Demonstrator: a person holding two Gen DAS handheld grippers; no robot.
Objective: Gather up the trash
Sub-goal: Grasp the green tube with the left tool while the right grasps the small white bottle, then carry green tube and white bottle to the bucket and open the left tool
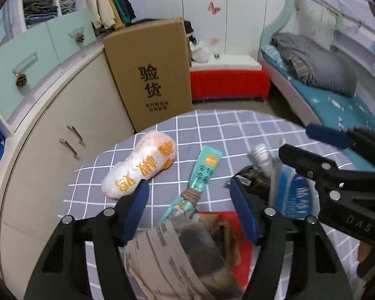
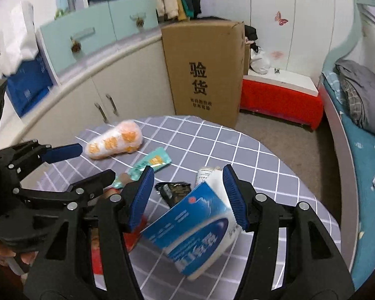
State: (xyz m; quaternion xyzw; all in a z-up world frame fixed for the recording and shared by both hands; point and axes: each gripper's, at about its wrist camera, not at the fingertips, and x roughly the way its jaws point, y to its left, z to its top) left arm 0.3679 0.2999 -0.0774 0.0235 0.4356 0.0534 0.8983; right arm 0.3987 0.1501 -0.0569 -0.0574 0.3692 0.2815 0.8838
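Trash lies on a round table with a grey checked cloth (image 1: pixel 237 130). An orange-and-white plastic bag (image 1: pixel 140 167) lies at the left. A teal sachet (image 1: pixel 202 172) lies in the middle, next to a dark wrapper (image 2: pixel 173 191) and a small white bottle (image 2: pixel 203 173). My left gripper (image 1: pixel 190 210) is open above a red bin (image 1: pixel 240 257) that holds paper and cardboard. My right gripper (image 2: pixel 187 197) is open. A blue-and-white box (image 2: pixel 197 232) sits tilted and blurred between its fingers, touching only the right pad (image 2: pixel 233 200). The box also shows in the left wrist view (image 1: pixel 291 195).
A tall cardboard box (image 1: pixel 152 75) stands on the floor behind the table. Cabinets (image 1: pixel 70 115) run along the left. A red-skirted bench (image 1: pixel 227 80) stands at the back. A bed with a grey quilt (image 1: pixel 320 62) is at the right.
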